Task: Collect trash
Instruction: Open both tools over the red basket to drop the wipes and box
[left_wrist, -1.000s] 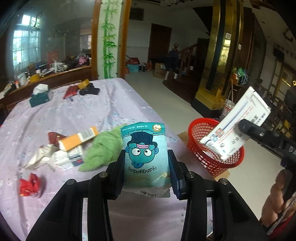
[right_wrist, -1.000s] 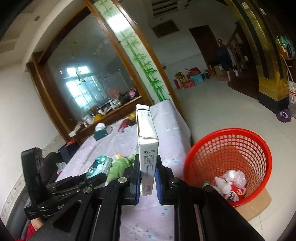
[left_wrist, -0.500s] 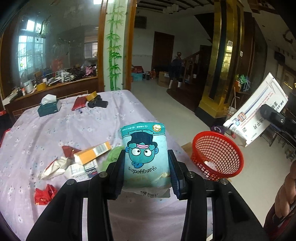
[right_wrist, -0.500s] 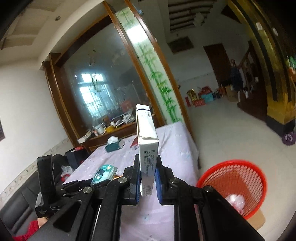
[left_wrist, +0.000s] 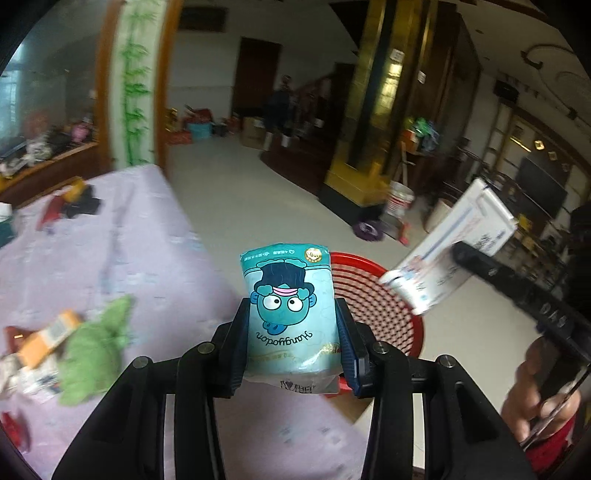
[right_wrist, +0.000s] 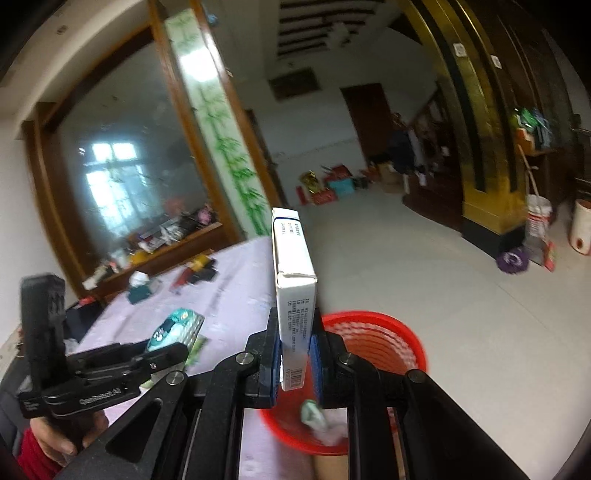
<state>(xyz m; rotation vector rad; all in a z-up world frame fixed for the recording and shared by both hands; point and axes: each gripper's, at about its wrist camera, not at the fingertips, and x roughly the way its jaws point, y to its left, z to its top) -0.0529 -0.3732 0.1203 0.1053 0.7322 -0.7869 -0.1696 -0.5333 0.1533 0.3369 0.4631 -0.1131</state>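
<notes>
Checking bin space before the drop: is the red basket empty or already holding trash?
Not empty: the red basket already holds a few pale crumpled scraps at its bottom.

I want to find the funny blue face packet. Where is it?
In the left wrist view, the blue packet sits pinched in the left gripper, just before the red basket.

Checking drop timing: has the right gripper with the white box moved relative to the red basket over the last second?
Yes. In the left wrist view the white box hangs right of the red basket, back beside its rim after lifting clear.
</notes>
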